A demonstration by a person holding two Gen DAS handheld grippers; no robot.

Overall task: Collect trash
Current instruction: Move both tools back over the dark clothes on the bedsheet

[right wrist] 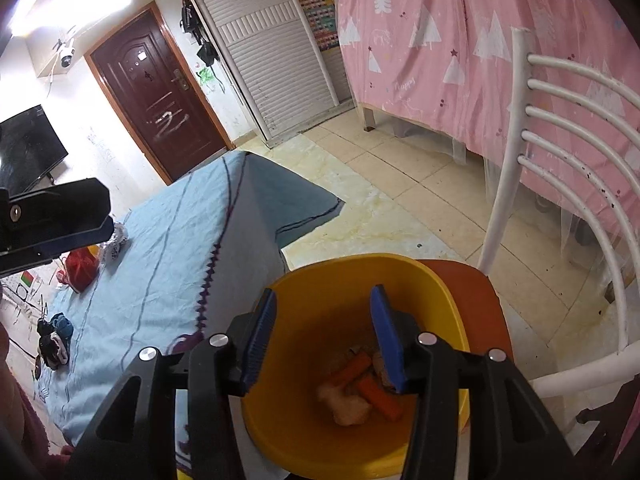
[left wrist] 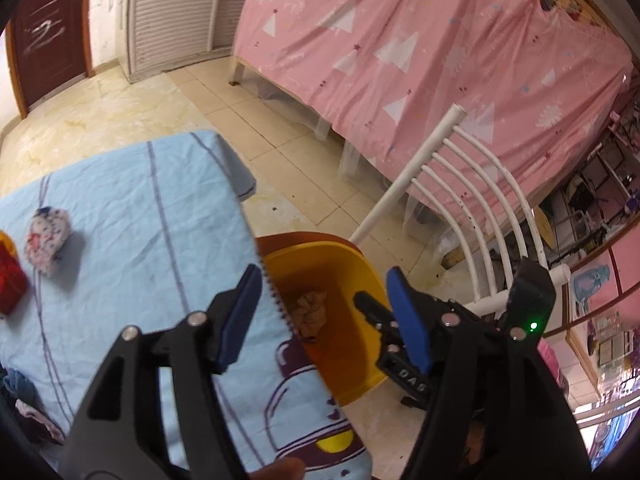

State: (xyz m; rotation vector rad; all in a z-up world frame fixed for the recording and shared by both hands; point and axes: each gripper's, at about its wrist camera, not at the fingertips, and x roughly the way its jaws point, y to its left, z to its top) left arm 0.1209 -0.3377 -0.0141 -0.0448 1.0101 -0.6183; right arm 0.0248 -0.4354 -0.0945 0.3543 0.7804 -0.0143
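A yellow bin (left wrist: 362, 280) stands on an orange chair seat (right wrist: 480, 292) beside the table. My left gripper (left wrist: 324, 320) is open and empty, straddling the table's edge and the bin's mouth. In the bin lies a crumpled brown paper (left wrist: 310, 312). My right gripper (right wrist: 324, 340) hangs open over the yellow bin (right wrist: 360, 260) with nothing between its pads. Orange wrappers (right wrist: 376, 396) and a pale crumpled wad (right wrist: 348, 404) lie at the bottom. On the blue tablecloth (left wrist: 120, 220) sit a crumpled patterned wrapper (left wrist: 46, 240) and a red item (left wrist: 8, 280).
The white chair back (right wrist: 520, 160) rises right of the bin. A pink curtain (left wrist: 420, 40) hangs behind it over tiled floor (right wrist: 380, 184). Dark crumpled cloth (right wrist: 56, 336) lies near the table's near edge. One finger of the left gripper (right wrist: 80, 236) shows at the left.
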